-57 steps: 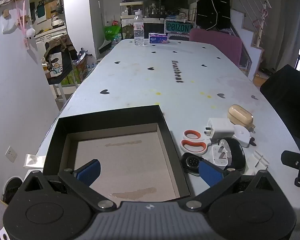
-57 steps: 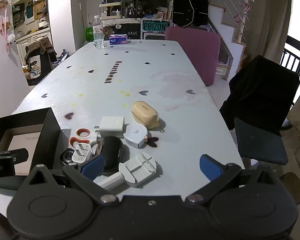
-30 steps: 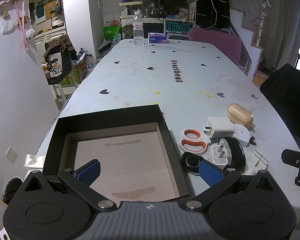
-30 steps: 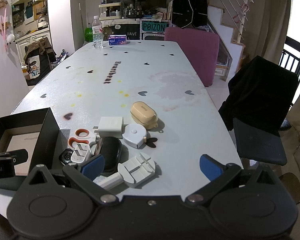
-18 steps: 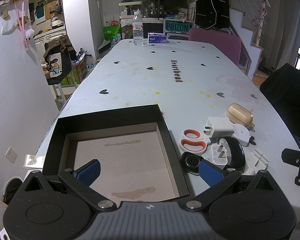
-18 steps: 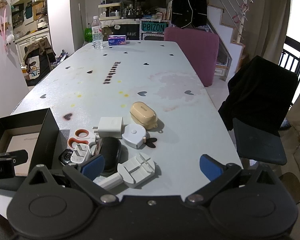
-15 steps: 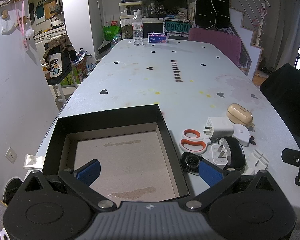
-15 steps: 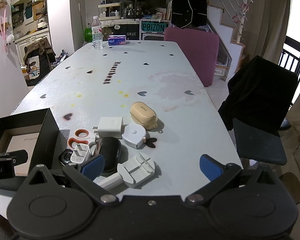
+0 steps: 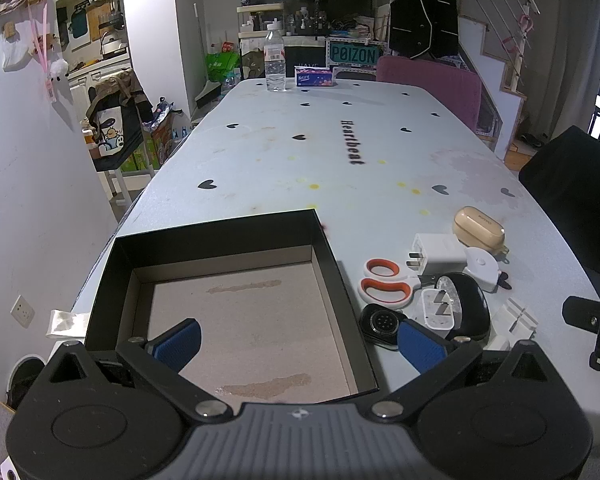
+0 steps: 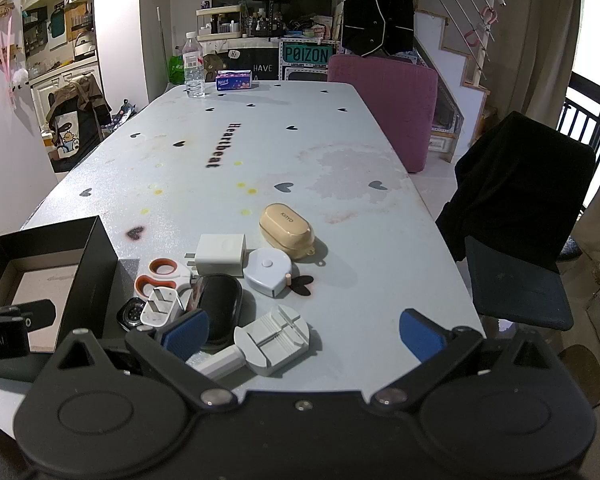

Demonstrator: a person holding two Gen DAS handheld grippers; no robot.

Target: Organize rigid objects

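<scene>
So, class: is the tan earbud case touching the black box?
Apart. In the right wrist view, the tan earbud case sits well right of the black box, with the white charger and bare table between them.

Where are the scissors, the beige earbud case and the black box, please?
scissors (image 9: 384, 285): left wrist view, on the orange handle.
beige earbud case (image 10: 286, 226): right wrist view, on its lid.
black box (image 9: 220, 236): left wrist view, on its far wall.

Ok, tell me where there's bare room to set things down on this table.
The black box holds nothing; its floor is free. The table is bare from the tan case back to the water bottle and tissue pack, and right of the white tool. It is crowded beside the box, around the scissors and black mouse.
</scene>
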